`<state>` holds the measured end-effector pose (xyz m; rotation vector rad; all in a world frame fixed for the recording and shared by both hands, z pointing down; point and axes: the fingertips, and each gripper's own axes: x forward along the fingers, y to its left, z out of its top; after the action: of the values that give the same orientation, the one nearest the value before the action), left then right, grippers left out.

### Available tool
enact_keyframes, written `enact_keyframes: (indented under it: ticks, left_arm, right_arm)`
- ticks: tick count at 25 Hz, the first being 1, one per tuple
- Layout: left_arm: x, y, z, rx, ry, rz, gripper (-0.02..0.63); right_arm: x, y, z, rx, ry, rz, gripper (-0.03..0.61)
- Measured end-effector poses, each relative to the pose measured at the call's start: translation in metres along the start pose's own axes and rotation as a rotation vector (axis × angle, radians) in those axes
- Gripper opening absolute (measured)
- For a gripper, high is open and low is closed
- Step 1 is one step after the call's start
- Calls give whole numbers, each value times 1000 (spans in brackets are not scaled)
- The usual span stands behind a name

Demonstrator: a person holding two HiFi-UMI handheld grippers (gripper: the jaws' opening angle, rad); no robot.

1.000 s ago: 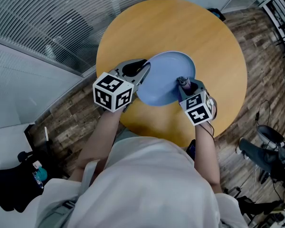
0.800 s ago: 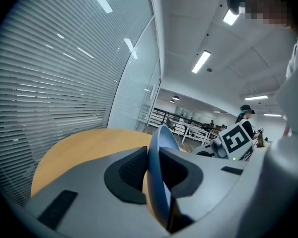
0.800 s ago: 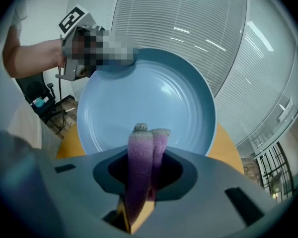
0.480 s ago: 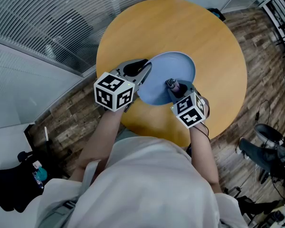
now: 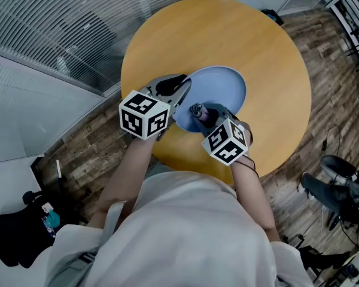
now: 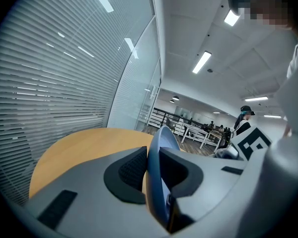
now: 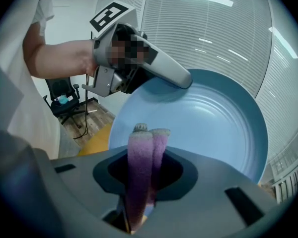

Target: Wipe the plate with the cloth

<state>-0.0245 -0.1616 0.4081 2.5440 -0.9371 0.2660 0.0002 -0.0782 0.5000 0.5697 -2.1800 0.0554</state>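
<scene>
The right gripper (image 7: 145, 158) has its jaws closed on the purple fuzzy cloth (image 7: 139, 182). The cloth is folded into a double strip between the pads, low in the centre of the right gripper view, and its rounded end pokes out past the jaw tips. That soft end is what should do the work. The hard tips look close behind it, so I would angle the gripper so that only the cloth meets the surface.

Just beyond it, the round light-blue plate (image 7: 213, 128) fills the centre and right of that view, tilted up with its face toward the cloth. In the head view the cloth end lies over the lower left part of the plate. Whether it actually presses there I cannot tell.

The left gripper (image 6: 153, 155) has its jaws narrow and pinched on the plate's rim. The plate stands edge-on between the pads at the centre of its own view. In the head view this grip sits at the plate's left edge. One rim pinch is all that steadies the plate, so pushing hard far from it would likely twist or slip the plate. Light pressure, with overlapping sweeps across the face, looks wiser.

The round yellow wooden table (image 5: 227, 34) lies under and behind the plate, in the upper middle of the head view. I cannot tell whether the plate's lower edge rests on it.
</scene>
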Motion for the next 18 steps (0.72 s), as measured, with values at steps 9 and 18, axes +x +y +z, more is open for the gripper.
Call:
enact_keyframes:
  ticks: [9,18]
  left_arm:
    - [2,-1,2,-7,-2,-14,61]
    - [2,-6,1,-4,1,-34,60]
  right_arm:
    - [8,23,31,-56,-75,91,104]
    - [6,48,48,-60,-130,206,106]
